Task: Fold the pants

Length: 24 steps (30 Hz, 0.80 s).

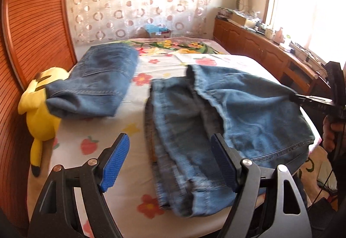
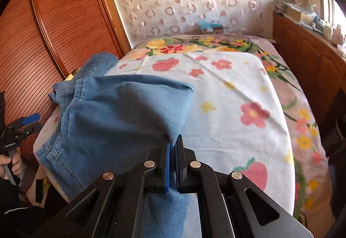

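A bed (image 1: 151, 61) (floral sheet) bears folded jeans (image 1: 101, 80), unfolded jeans (image 1: 227, 112), and seemingly a yellow plush (image 1: 41, 108).

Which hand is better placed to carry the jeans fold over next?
Probably the right: the right gripper is already shut on the jeans, lifting the fabric. The left gripper hangs open, holding nothing.

Matt blue denim with stitched seams is seen in the pants (image 1: 227, 112). The bedsheet (image 2: 227, 108) is soft printed cloth. Ribbed blue rubbery pads (image 1: 115, 164) are carried on matt black plastic fingers. At left, glossy slatted wood panelling (image 1: 36, 22) is shown.
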Each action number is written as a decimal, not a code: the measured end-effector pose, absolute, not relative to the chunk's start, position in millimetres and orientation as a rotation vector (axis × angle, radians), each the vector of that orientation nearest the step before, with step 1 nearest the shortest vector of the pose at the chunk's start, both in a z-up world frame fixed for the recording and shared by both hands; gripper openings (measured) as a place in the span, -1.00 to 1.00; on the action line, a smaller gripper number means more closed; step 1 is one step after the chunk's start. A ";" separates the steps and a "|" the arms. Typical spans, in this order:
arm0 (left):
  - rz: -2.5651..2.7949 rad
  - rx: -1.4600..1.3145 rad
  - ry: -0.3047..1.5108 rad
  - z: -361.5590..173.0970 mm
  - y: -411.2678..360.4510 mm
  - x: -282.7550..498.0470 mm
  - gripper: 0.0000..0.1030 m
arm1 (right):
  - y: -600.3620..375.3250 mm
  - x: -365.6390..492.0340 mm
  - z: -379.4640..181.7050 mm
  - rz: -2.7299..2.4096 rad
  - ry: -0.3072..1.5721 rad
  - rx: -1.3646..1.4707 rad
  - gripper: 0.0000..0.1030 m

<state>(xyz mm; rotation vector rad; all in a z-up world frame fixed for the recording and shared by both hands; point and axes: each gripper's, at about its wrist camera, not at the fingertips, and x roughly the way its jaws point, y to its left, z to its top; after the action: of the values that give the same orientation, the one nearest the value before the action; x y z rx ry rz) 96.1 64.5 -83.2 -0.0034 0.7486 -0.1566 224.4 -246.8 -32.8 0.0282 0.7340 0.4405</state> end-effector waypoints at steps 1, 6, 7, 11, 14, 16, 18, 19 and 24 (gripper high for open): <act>-0.165 -0.003 0.748 -82.4 59.9 97.1 0.52 | -247.3 224.1 -33.3 0.435 0.737 0.033 -0.86; -0.229 0.007 0.738 -83.5 38.2 99.3 0.36 | -247.0 210.5 -35.9 0.409 0.737 -0.001 -0.33; -0.250 0.003 0.751 -85.9 32.8 100.5 0.28 | -242.0 202.9 -35.9 0.404 0.736 -0.007 -0.23; -0.318 0.009 0.801 -97.9 15.0 103.4 0.12 | -239.7 200.2 -35.9 0.381 0.734 -0.018 -0.17; -0.337 0.026 0.834 -107.3 3.2 103.8 0.12 | -241.2 196.5 -39.4 0.373 0.735 -0.018 -0.15; -0.339 0.034 0.866 -115.9 -0.7 108.0 0.05 | -243.5 195.8 -42.1 0.368 0.736 -0.007 -0.14; -0.332 0.042 0.881 -121.1 -1.4 109.0 -0.32 | -247.8 196.6 -43.0 0.370 0.737 0.007 -0.13; -0.336 0.041 0.872 -120.1 -1.2 107.1 -0.50 | -250.0 197.7 -43.5 0.367 0.737 0.014 -0.12; -0.325 -0.004 0.766 -83.6 16.8 82.8 -0.87 | -257.3 199.0 -44.6 0.367 0.732 0.036 -0.12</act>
<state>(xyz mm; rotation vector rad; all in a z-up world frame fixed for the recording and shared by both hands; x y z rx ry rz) 82.8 16.8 -83.6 -0.0040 0.7663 -0.3249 199.0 -257.3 -44.6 0.0356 0.7318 0.3665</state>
